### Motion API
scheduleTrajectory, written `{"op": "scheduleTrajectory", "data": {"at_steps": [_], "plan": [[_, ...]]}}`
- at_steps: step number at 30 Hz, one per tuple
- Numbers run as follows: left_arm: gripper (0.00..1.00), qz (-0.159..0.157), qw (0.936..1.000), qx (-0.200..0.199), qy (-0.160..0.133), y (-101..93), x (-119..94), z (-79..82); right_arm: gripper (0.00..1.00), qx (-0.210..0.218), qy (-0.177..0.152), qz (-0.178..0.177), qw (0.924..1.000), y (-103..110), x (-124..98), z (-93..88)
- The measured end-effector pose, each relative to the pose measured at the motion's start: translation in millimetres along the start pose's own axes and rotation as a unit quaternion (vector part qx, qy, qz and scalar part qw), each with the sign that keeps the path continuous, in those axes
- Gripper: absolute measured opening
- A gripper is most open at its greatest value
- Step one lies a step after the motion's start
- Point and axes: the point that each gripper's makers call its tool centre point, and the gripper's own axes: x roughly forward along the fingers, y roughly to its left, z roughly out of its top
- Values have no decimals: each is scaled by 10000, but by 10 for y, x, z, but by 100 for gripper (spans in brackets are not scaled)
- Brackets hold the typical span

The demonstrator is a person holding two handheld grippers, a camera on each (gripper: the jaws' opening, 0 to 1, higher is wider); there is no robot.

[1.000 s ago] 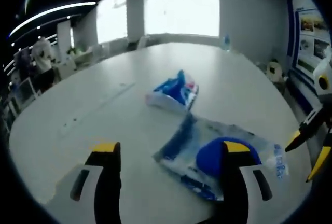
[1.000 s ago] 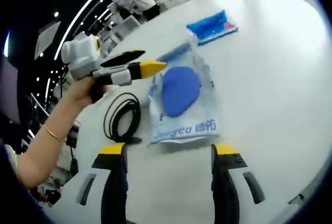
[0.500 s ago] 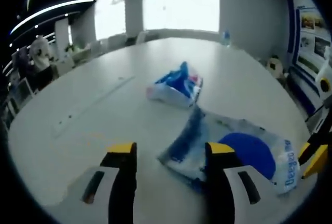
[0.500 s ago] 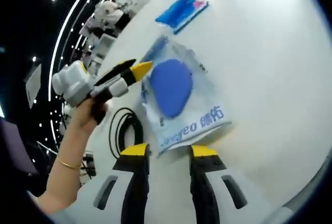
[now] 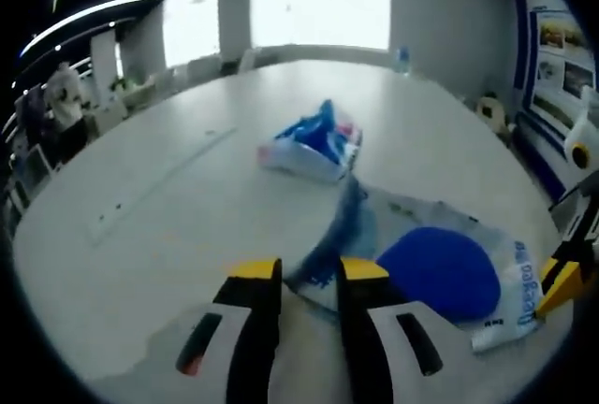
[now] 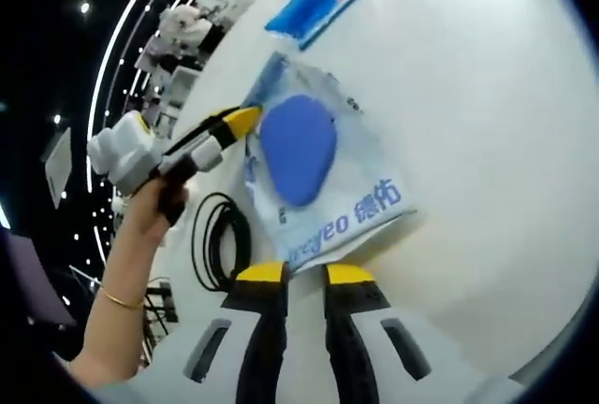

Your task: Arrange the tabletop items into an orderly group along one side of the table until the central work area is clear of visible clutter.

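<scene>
Right gripper view: black cable (image 6: pixel 217 240) partly behind plastic bag (image 6: pixel 318 180); contents indistinct

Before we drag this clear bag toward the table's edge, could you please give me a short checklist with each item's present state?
1. Left gripper at the clear bag's edge: ok, jaws nearly shut around it; a firm pinch, cannot tell.
2. Right gripper at the bag's printed edge: ok, jaws narrow; grip cannot tell.
3. Blue pad inside the bag: ok.
4. Blue packet apart from the bag: cannot tell, they look very close.
5. Black cable clear of the bag: ok, beside it.
</scene>
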Motion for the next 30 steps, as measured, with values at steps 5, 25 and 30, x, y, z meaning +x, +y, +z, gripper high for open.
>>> {"op": "scheduleTrajectory", "data": {"at_steps": [5,25,30], "plan": [[8,47,9994,320,138,-24,-15,-21,7,-151,-73,-63,9998,-16,0,4],[0,179,9970,715,217,-39,-101,74,1,-831,-319,-353,9954,-90,-49,85],[0,189,9973,681,186,-14,-190,105,1,-942,-372,-364,9942,-74,-93,102]]}}
